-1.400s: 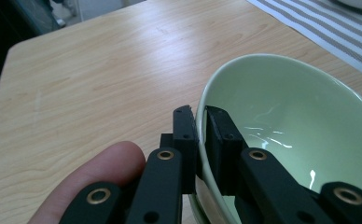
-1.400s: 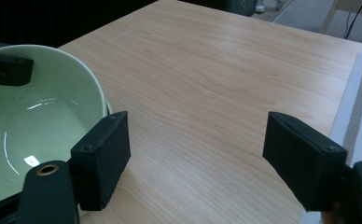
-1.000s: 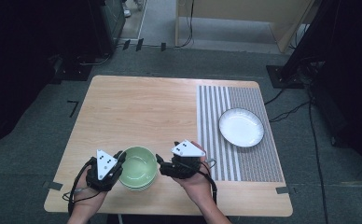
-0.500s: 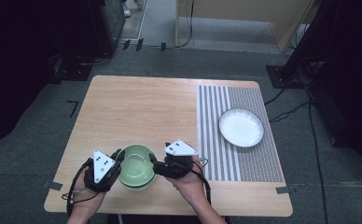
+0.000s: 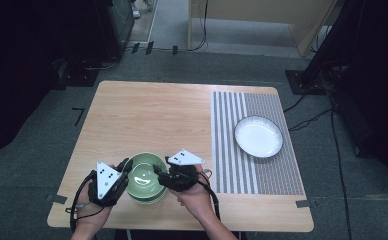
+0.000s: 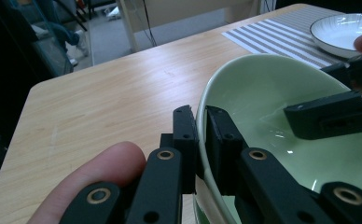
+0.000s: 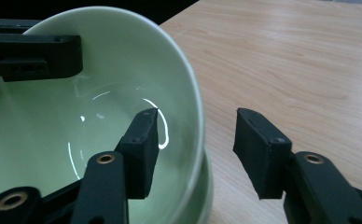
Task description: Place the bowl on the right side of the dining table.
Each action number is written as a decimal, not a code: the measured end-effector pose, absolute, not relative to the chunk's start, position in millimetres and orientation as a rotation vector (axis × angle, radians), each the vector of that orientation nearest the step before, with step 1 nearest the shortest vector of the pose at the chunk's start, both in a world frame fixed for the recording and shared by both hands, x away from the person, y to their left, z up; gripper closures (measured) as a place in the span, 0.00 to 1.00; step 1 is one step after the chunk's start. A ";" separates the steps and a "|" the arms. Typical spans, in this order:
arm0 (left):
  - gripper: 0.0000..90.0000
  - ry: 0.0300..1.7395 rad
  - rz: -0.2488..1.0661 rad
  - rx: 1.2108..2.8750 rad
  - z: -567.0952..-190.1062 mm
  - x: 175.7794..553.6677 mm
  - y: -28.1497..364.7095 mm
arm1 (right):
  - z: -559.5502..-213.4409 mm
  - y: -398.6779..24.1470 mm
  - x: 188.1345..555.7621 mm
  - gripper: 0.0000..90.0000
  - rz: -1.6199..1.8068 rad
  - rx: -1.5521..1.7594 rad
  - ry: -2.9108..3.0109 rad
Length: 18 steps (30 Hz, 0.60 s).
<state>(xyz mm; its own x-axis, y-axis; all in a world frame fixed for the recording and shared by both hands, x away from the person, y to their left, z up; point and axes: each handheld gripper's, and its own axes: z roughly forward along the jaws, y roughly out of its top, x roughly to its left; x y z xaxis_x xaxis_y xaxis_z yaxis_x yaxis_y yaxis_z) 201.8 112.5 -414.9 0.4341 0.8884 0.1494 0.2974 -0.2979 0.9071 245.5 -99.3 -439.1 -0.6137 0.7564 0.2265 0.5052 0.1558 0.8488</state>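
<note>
Near counter (image 5: 147,120) front edge, green bowl (image 5: 145,176) clenched at its left rim by left gripper (image 6: 198,140), straddled at its right rim by right gripper (image 7: 195,149), fingers just closing but not yet pressing; white plate (image 5: 258,136) well beyond bowl, far right.

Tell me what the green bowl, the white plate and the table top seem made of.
Green bowl: probably glazed ceramic, given its glossy curved highlights. White plate: likely glazed ceramic too, smooth with a dark rim line. Table top: light wood or wood-look laminate, grain visible, matte.
</note>
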 end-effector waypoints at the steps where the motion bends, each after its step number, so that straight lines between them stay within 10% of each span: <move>1: 0.92 1.010 0.858 1.817 -414.7 201.5 112.6 | -439.0 -98.2 245.6 0.60 1.442 1.233 2.185; 18: 0.92 0.963 0.902 1.769 -411.4 196.5 113.4 | -440.7 -95.4 254.0 0.93 1.533 1.416 2.189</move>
